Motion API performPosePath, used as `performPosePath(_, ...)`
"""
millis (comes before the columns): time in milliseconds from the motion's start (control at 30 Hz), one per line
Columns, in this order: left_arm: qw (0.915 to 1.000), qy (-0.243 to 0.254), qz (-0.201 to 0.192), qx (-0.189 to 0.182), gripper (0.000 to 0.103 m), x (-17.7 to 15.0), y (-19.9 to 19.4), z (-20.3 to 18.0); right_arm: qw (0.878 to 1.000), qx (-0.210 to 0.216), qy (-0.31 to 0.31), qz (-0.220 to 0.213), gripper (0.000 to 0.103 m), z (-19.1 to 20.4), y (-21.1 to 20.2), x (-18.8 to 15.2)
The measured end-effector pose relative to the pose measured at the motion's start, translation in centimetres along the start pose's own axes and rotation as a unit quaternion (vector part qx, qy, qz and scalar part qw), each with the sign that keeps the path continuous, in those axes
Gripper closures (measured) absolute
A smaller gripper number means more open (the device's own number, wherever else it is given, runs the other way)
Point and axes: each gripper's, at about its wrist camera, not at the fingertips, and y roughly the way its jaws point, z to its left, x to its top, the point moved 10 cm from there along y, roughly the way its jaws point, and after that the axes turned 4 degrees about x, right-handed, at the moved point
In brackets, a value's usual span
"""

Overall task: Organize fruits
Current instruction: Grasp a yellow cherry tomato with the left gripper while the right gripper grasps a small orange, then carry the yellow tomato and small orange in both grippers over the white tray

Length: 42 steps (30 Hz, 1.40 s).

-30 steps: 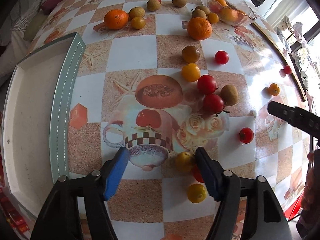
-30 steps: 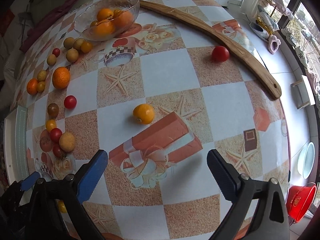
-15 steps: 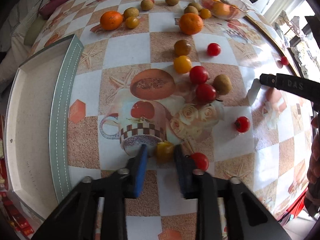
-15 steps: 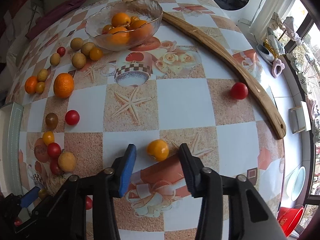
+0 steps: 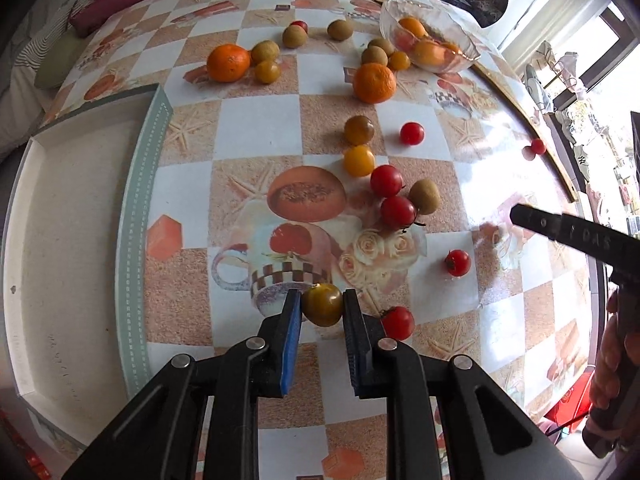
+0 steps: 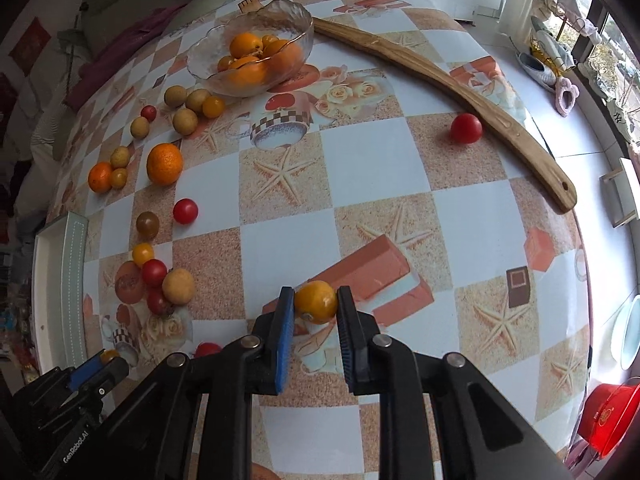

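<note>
Now the left gripper (image 5: pixel 322 310) is pinching a greenish-yellow tomato (image 5: pixel 322 304) between its fingers (image 5: pixel 291 322), low over the worktop (image 5: pixel 260 132) beside a red tomato (image 5: pixel 397 322). The fruit is nearly round, so no long axis is showing, and which way its stem end is facing cannot be told. The right gripper (image 6: pixel 314 306) is closing its fingers (image 6: pixel 283 320) on a yellow tomato (image 6: pixel 316 301), pads pressing both sides; its small stem scar is pointing down toward the camera. A glass bowl (image 6: pixel 280 16) is holding oranges at the far side, a tray (image 5: pixel 60 240) is sitting at the left edge, and loose fruit is lying between them.
</note>
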Motion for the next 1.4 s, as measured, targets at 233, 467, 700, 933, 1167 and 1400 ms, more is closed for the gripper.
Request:
performPosePath(233, 0.9998, -0.008, -0.016, -0.01, 0.081, 0.9, -2.4, 2.7, 1.0, 0.018, -0.007, -0.003, 0.08, 2.8, -1.5, -0.9)
performPosePath(467, 0.9989, -0.027, -0.038, -0.004, 0.081, 1.4, -4.6, 6.0, 0.998, 0.04, -0.037, -0.009, 0.08, 7.8, -2.4, -0.8)
performPosePath(700, 0.9966, -0.064, -0.046, 0.024, 0.081, 0.6, -5.7, 12.0, 0.994, 0.07, -0.089, -0.001, 0.08, 15.0, -2.1, -1.4)
performPosePath(933, 0.9901, -0.117, -0.046, 0.064, 0.081, -0.7, -5.7, 19.5, 0.985, 0.1, -0.141, 0.017, 0.08, 23.2, -0.4, -2.8)
performPosePath(1167, 0.9828, -0.154, -0.028, 0.098, 0.081, -2.2, -3.9, 25.3, 0.974, 0.126, -0.181, 0.05, 0.08, 30.5, 2.6, -4.6)
performPosePath(1400, 0.9815, -0.157, -0.012, 0.109, 0.081, -3.1, -1.9, 27.1, 0.967, 0.115, -0.213, 0.084, 0.08, 34.1, 6.3, -6.2)
